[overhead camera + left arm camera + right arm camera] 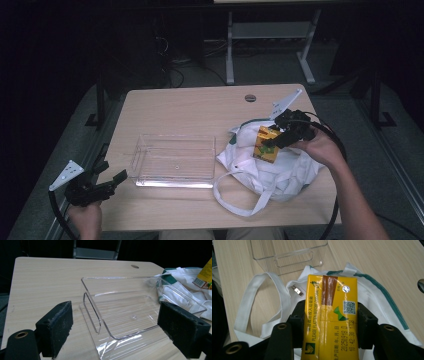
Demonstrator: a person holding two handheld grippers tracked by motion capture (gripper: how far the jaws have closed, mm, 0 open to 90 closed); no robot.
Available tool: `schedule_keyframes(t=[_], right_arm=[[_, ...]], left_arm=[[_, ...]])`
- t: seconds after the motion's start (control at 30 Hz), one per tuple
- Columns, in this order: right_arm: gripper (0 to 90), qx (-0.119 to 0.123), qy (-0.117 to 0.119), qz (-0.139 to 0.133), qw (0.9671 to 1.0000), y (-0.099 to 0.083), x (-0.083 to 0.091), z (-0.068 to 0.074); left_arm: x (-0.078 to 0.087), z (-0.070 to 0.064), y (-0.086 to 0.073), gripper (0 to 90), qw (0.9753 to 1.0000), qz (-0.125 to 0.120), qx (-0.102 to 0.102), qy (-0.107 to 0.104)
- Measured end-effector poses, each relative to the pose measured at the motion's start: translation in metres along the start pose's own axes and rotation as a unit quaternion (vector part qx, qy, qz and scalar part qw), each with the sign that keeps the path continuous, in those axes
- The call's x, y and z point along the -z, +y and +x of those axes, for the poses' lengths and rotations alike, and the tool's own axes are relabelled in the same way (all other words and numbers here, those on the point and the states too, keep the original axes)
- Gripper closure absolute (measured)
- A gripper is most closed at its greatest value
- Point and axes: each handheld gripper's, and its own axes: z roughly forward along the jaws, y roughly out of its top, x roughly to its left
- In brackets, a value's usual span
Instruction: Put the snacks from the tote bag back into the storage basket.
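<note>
On the pale wooden table [175, 107] there are 3 loose things: 1 yellow drink carton with a brown stripe [266, 144], 1 white cloth tote bag with green trim [270, 170] and 1 clear plastic rectangular tray [172, 160]. There are 2 grippers, 1 in each hand.

The right gripper [278, 140] has its 2 black jaws closed against the carton's 2 long sides, as the right gripper view shows [330, 322]; the yellow carton [330, 315] fills the gap between the pads, its printed face with a QR code and a date line turned toward the camera. The carton is held above the crumpled bag, at the right of the table, and whether its lower end touches the cloth cannot be told. The bag [274, 302] lies beneath and around it, with 2 white strap loops (1 trails toward the table's near edge).

The left gripper [111, 179] sits at the near left corner with its jaws spread wide and nothing between them. In the left gripper view its 2 foam pads [58, 325] frame the tray [130, 312], which lies just ahead of them, empty and flat on the wood. The tray sits between the 2 grippers, its right end just beside the bag [180, 282].

1 round cable hole [250, 98] marks the far edge of the table.
</note>
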Motion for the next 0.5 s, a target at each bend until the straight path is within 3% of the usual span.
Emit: schedule_keyframes(t=[0.5], right_arm=[[52.0, 0.022, 0.018, -0.013, 0.9995, 0.024, 0.005, 0.011]], left_arm=[[0.000, 0.000, 0.000, 12.6, 1.0000, -0.002, 0.002, 0.000]])
